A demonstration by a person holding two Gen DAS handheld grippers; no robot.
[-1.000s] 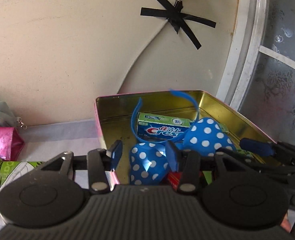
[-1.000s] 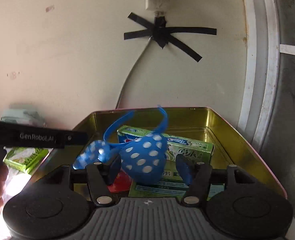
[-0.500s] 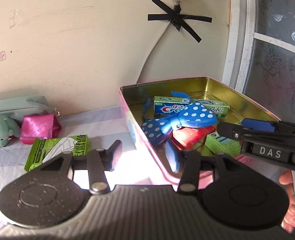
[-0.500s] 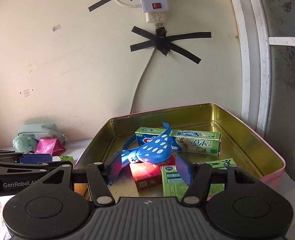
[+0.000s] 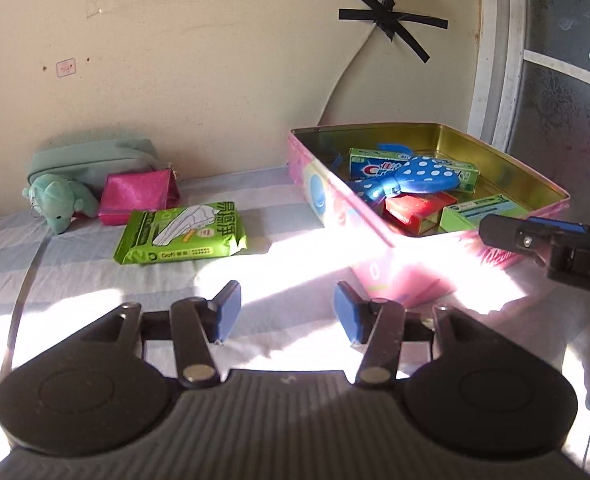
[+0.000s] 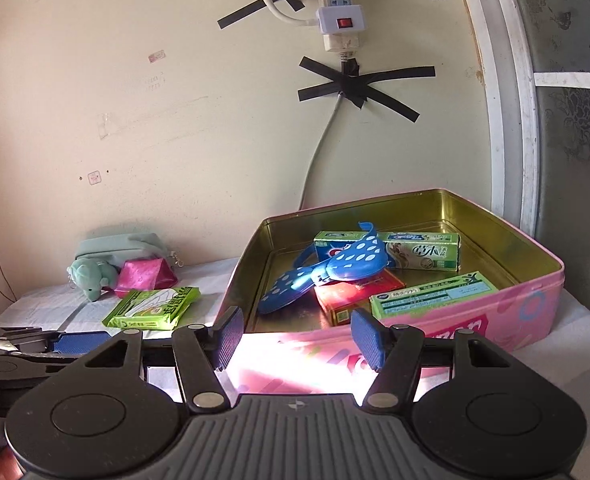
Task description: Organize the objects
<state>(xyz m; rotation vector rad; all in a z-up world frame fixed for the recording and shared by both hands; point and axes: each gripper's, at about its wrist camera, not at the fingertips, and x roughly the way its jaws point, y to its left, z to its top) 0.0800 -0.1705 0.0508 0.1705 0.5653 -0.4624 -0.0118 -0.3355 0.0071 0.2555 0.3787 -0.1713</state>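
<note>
A pink tin (image 5: 375,236) (image 6: 495,320) with a gold inside holds a blue polka-dot eye mask (image 5: 419,178) (image 6: 347,264), a toothpaste box (image 5: 371,162) (image 6: 423,252), a red box (image 5: 419,210) (image 6: 351,300) and a green box (image 5: 479,210) (image 6: 431,294). My left gripper (image 5: 287,316) is open and empty over the sheet, left of and in front of the tin. My right gripper (image 6: 295,338) is open and empty before the tin's front wall. A green wipes pack (image 5: 183,232) (image 6: 153,308) lies on the sheet.
A pink pouch (image 5: 137,196) (image 6: 145,274), a mint plush toy (image 5: 57,204) (image 6: 91,278) and a mint bag (image 5: 91,158) (image 6: 115,246) sit at the wall on the left. A white cable (image 6: 319,148) runs down the wall behind the tin.
Both grippers have drawn back and up from the tin. The eye mask that hung between them now lies on the boxes inside. The left gripper has swung left.
</note>
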